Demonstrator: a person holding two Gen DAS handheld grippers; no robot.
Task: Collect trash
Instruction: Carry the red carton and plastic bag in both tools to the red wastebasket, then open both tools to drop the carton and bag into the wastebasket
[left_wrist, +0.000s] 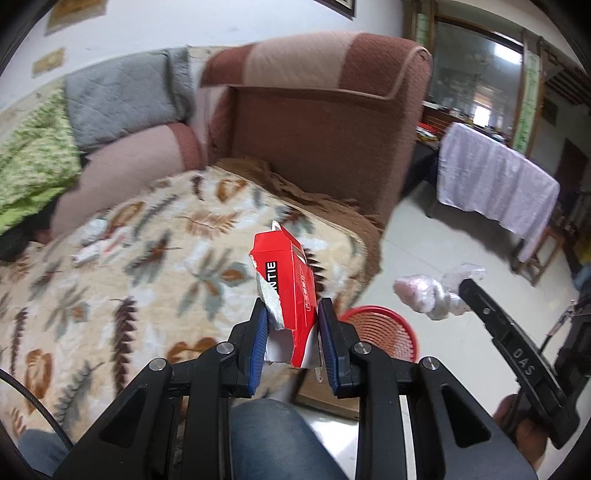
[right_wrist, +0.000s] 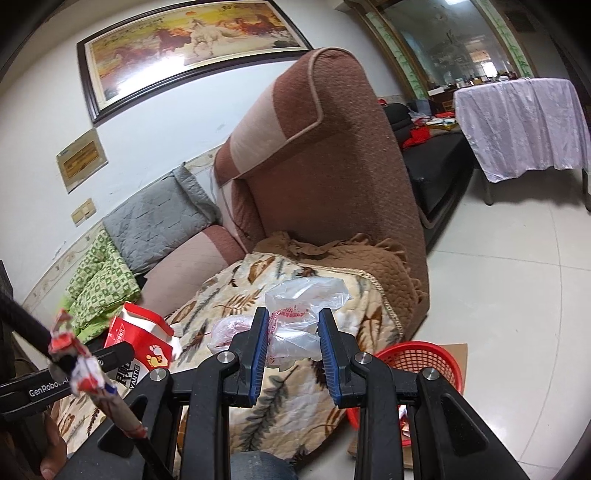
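Left gripper (left_wrist: 291, 317): jaws pinching a torn red carton (left_wrist: 286, 291), long axis running away from the jaws, held above the front edge of the blanket-draped sofa seat (left_wrist: 147, 266). Right gripper (right_wrist: 291, 328): jaws pinching a crumpled plastic bag (right_wrist: 299, 314). The red mesh basket (right_wrist: 424, 363) stands on the floor at the seat's front right corner, below both loads and apparently nearer the right gripper.

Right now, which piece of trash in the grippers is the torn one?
The red cardboard carton in the left gripper: its side is ripped open, showing grey board. The right gripper holds a crumpled clear plastic bag.
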